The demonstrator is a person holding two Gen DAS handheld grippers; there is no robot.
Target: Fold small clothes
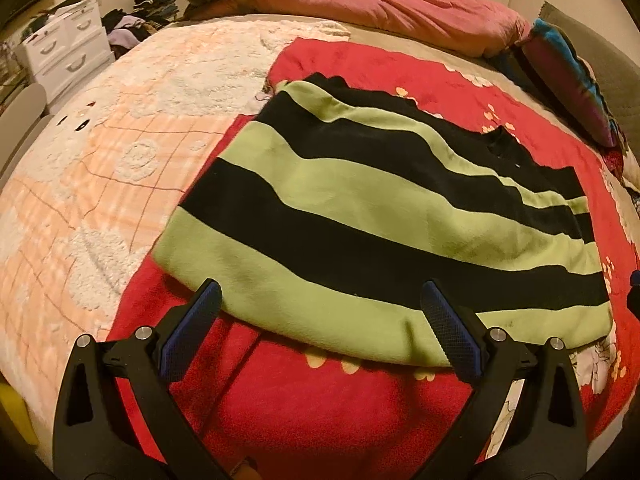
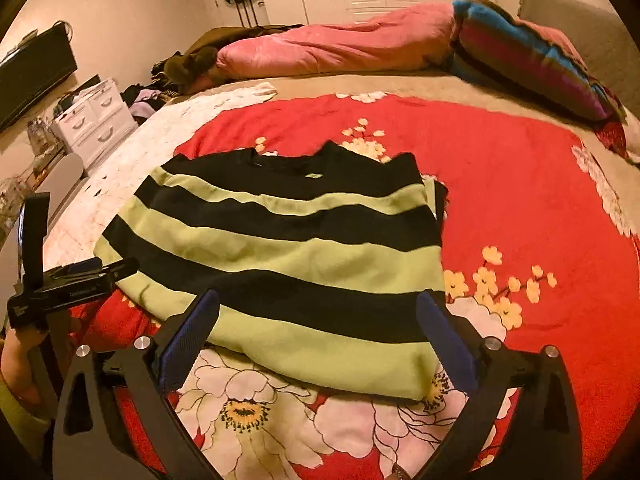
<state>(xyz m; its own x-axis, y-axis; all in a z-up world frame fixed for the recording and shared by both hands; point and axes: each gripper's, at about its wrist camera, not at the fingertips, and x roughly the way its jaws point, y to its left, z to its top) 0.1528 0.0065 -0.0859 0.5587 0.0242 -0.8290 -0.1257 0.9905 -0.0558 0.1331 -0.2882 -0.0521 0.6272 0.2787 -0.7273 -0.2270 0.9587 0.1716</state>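
1. The striped garment (image 2: pixel 280 264), green and black, lies flat on the red floral blanket (image 2: pixel 520 184) that covers the bed; it serves here as the landmark.
2. Its side edges look tucked in, so it forms a rough rectangle with the collar at the far end. By that shape, the sleeve folds seem done and a lengthwise fold of the hem toward the collar seems left.
3. The right gripper (image 2: pixel 318 332) hovers over the garment's near hem with its jaws spread wide, pinching nothing.
4. The left gripper (image 1: pixel 320 316) is likewise spread and empty, at the near hem toward the garment's left corner.
5. The near hem lies clear of the blanket's edge, with bare blanket on every side of the garment.
6. Beyond the collar, red blanket stays free up to the pink quilt (image 2: pixel 340 48), well apart, leaving room for a fold.
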